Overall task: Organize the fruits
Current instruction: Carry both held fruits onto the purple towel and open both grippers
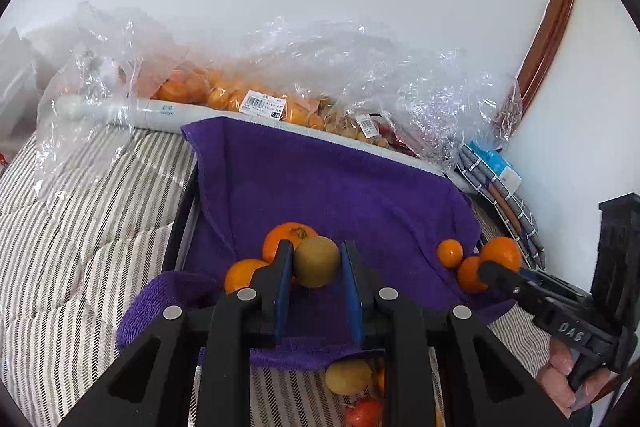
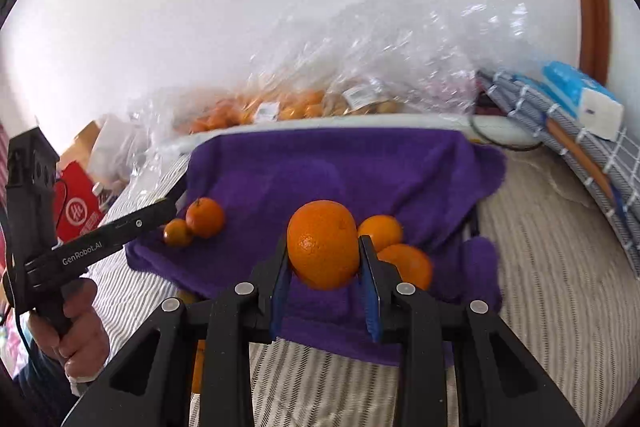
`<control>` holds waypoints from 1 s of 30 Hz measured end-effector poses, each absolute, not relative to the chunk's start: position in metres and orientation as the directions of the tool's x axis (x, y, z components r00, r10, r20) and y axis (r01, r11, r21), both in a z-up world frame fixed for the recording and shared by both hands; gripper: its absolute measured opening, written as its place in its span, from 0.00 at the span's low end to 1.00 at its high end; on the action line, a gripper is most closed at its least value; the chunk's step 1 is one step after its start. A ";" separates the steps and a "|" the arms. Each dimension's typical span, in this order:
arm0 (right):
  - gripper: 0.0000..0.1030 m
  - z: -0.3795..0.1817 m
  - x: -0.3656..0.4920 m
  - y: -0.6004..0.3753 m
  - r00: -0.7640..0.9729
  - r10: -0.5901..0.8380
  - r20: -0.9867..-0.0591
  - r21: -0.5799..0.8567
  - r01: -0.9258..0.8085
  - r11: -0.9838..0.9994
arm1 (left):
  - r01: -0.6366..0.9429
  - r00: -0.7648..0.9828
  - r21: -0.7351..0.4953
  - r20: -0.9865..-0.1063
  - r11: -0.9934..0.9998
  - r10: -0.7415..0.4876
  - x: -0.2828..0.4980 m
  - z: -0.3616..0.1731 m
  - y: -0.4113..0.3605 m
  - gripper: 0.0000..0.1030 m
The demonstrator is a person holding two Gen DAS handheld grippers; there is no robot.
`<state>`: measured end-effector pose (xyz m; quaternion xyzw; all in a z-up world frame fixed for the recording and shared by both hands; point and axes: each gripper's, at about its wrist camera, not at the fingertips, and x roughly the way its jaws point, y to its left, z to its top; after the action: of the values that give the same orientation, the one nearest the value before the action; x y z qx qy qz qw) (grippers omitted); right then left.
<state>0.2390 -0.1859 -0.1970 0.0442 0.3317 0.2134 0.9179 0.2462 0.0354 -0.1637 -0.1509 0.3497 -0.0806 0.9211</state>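
**Both grippers loaded above the purple towel**

The left gripper (image 1: 316, 259) is closed on a round brownish-green fruit (image 1: 317, 261), its blue pads pressing both sides. The fruit sits over the near part of the purple towel (image 1: 320, 179), which serves as the landmark. Just behind the fruit, an orange persimmon (image 1: 286, 233) and an orange (image 1: 242, 273) rest on the towel.

The right gripper (image 2: 325, 253) is clamped on a large orange (image 2: 323, 249), held above the near edge of the towel (image 2: 320, 163). Two oranges (image 2: 382, 229) lie on the towel just right of the held one; two smaller ones (image 2: 205, 217) lie near its left edge. Beyond the towel's far edge, clear plastic bags (image 1: 280, 75) hold further fruit. Under the towel lies striped bedding (image 1: 80, 227).
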 end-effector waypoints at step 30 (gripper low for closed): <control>0.40 -0.214 0.236 -0.180 0.660 0.421 -0.623 0.214 -0.373 0.903 | 0.046 0.656 -0.310 -0.707 0.949 -0.263 0.254 -0.182 0.021 0.22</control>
<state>0.2362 -0.1799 -0.2144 0.0339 0.3500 0.2180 0.9104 0.2541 0.0207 -0.1823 -0.1337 0.4056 -0.0860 0.9001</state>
